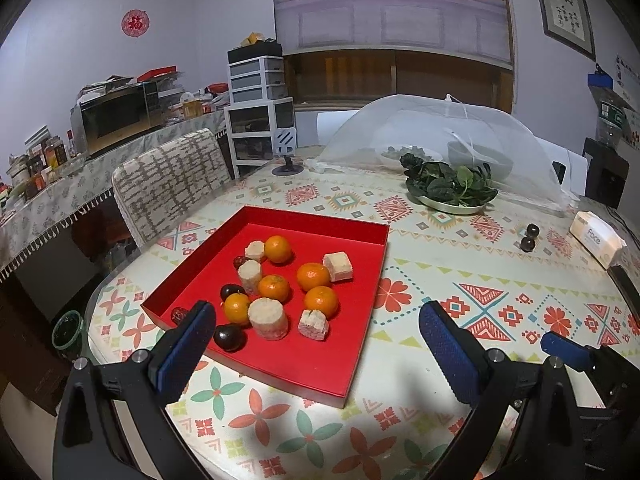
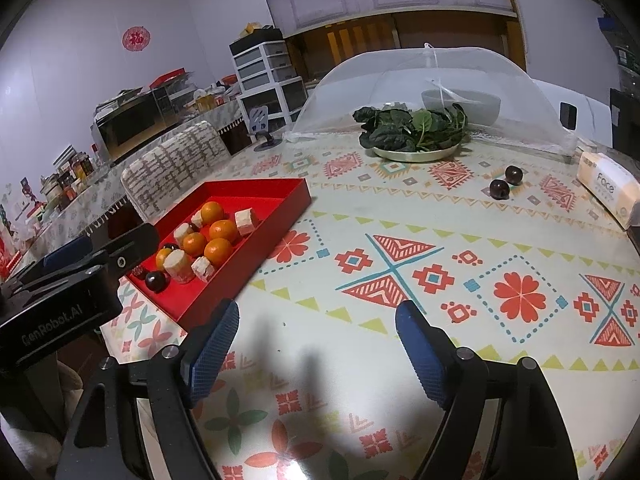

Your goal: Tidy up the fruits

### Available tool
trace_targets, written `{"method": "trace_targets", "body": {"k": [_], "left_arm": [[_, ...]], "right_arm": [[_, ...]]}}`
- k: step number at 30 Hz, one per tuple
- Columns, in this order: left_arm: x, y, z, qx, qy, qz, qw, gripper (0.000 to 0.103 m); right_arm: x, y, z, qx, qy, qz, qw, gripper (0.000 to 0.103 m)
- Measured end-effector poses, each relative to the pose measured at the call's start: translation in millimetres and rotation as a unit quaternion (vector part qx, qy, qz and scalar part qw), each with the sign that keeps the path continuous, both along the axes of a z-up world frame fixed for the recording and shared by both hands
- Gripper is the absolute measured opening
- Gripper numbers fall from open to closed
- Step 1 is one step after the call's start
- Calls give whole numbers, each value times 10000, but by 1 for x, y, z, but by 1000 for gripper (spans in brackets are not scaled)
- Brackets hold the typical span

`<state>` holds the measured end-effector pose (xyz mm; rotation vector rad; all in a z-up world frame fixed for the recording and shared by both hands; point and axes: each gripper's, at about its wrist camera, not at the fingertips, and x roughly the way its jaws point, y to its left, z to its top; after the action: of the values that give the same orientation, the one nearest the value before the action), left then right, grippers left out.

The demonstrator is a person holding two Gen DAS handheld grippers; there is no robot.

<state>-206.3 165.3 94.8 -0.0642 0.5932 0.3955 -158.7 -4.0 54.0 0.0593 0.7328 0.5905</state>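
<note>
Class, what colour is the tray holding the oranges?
Red: the tray shows best in the left wrist view.

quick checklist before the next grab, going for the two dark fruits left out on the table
1. Right gripper open and empty: ok.
2. Left gripper open and empty: ok.
3. Two dark fruits out on the tablecloth, nothing covering them: ok.
4. Bare cloth between right gripper and fruits: ok.
5. Red tray has free floor space for them: ok.
6. Fruits within reach from here: cannot tell.
</note>
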Motion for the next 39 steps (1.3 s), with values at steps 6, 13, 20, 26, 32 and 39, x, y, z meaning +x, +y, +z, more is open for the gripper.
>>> {"method": "trace_targets", "body": {"k": [6, 13, 20, 26, 32, 39], "left_arm": [[2, 5, -5, -73, 21, 19, 10000, 101], [-1, 12, -6, -104, -73, 98, 9999, 101], [-26, 17, 14, 210, -827, 496, 9951, 101], [-69, 17, 41, 484, -1936, 901, 9757, 103], [-57, 29, 40, 182, -1432, 814, 9862, 103], [-23, 23, 26, -229, -689, 351, 9967, 103]], "right_arm": [[2, 7, -4, -60, 53, 39, 10000, 85], [3, 14, -8, -102, 74, 73, 9999, 85], [0, 20, -8, -118, 24, 157, 9998, 85], [-6, 23, -2, -94, -141, 239, 9996, 87], [-11, 34, 7, -191, -322, 420, 9984, 88], [-13, 41, 14, -240, -448, 555, 9972, 90]]}}
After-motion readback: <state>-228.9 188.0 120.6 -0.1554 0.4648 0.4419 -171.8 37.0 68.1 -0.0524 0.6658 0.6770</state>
